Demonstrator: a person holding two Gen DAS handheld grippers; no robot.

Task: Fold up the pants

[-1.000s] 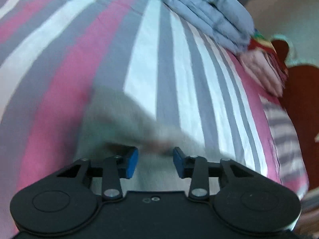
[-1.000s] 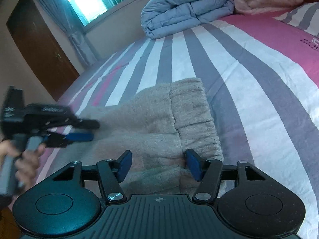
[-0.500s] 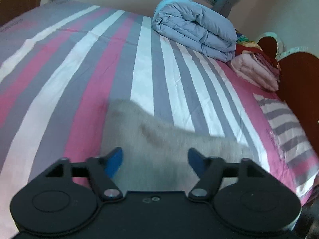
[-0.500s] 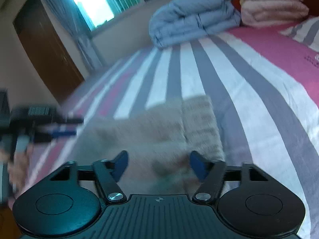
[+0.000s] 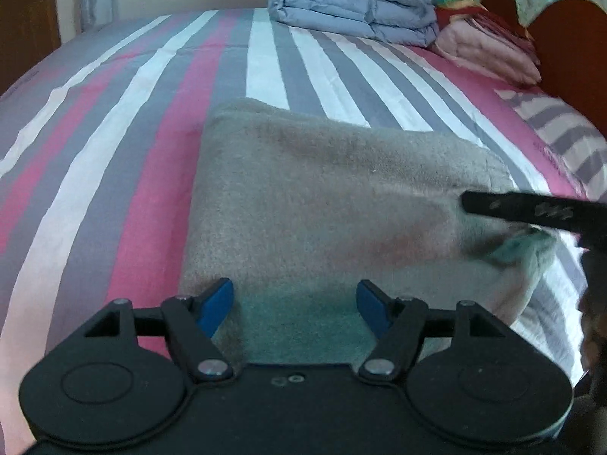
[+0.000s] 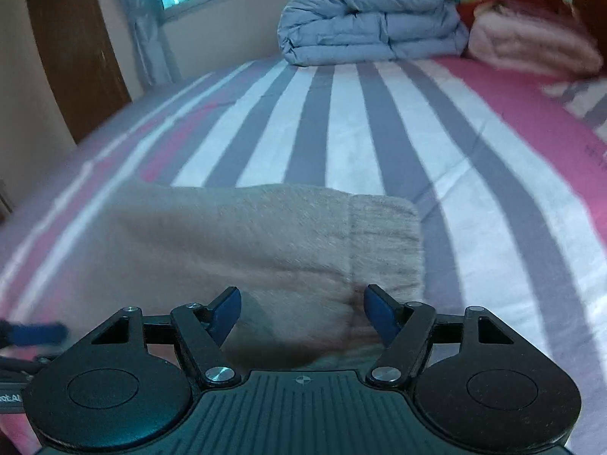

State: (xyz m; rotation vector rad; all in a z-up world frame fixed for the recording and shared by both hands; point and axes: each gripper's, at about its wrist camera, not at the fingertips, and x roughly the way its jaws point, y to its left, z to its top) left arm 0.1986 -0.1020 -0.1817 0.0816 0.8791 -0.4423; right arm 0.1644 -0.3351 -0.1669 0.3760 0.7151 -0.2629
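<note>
Currently both grippers sit over the pants, nothing pinched.

Left gripper: jaws spread but narrowing slightly. Blue pads sit above the fuzzy beige pants, not pressing on the cloth as far as the view shows. Fabric fills the gap between the jaws and runs ahead of them as 1 folded slab. Its left edge lines up roughly with the left pad; to the right it extends well past the right pad. Beyond the right jaw, the right gripper shows as a blurred black bar over the pants' right end, where the cloth bunches.

Right gripper: jaws spread wide, steady. Pants lie between and ahead of the jaws; the ribbed waistband sits ahead of the right pad, ending just outside it. Contact between pads and cloth: cannot tell, frame is motion-blurred. Left gripper is a blue-black smear at the far left, beside the left jaw.

Pants rest flat on the striped bed cover. Well ahead of both jaws: folded blue duvet, with pink bedding to its right.
</note>
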